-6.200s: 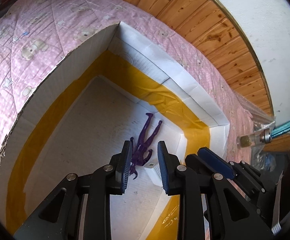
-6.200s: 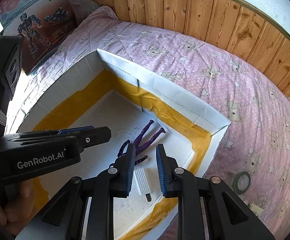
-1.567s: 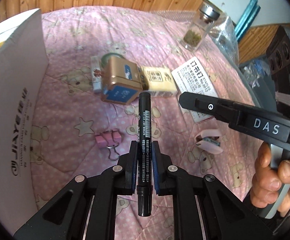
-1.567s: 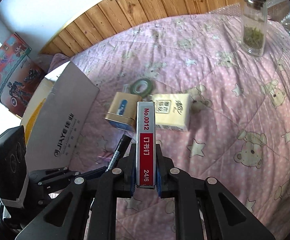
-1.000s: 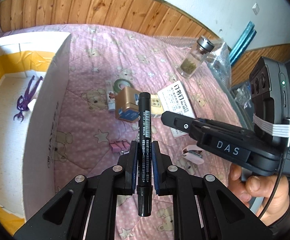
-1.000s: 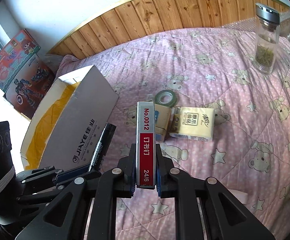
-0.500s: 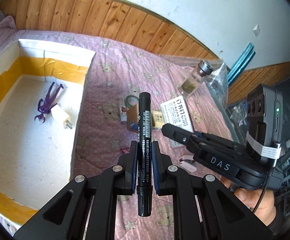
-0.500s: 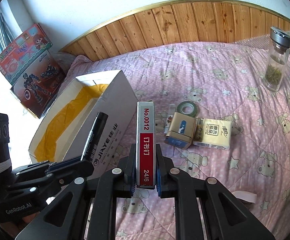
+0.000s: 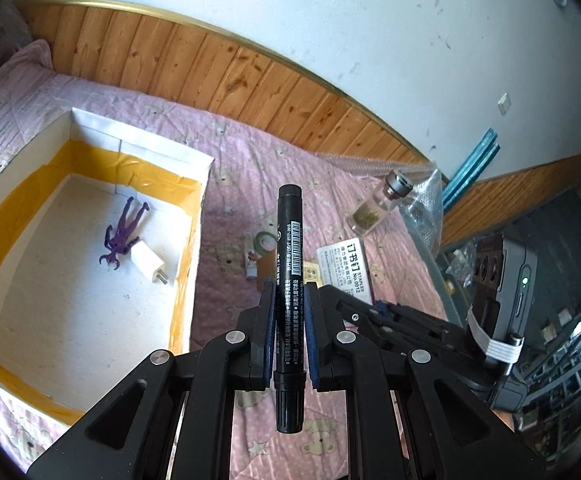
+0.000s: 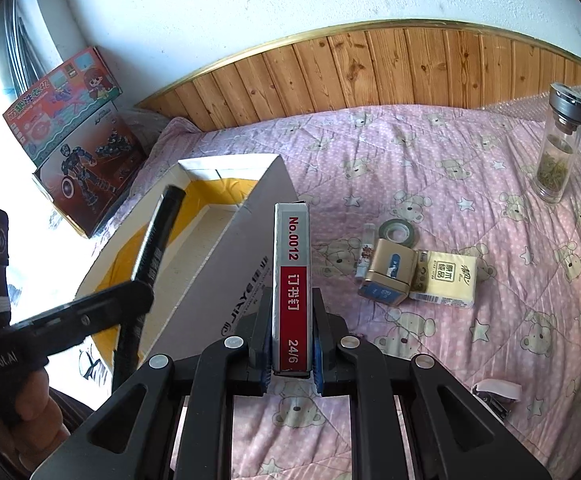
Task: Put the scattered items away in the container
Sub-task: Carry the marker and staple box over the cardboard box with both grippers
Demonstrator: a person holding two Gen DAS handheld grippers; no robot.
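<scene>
While my left hand-held gripper (image 9: 288,332) clamps the black marker (image 9: 289,264) upright, the cardboard box (image 9: 194,248) lies open to its left. My right hand-held gripper (image 10: 291,344) pinches the staple box (image 10: 291,280), farther from that opening.

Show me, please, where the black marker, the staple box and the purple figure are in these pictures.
black marker (image 9: 289,240), left wrist view, on its barrel above the pads.
staple box (image 10: 292,280), right wrist view, on its red label.
purple figure (image 9: 122,233), left wrist view, on its torso.

Gold tin (image 9: 266,270) mostly behind the black marker (image 9: 288,256), tissue pack (image 9: 310,272) print unreadable
</scene>
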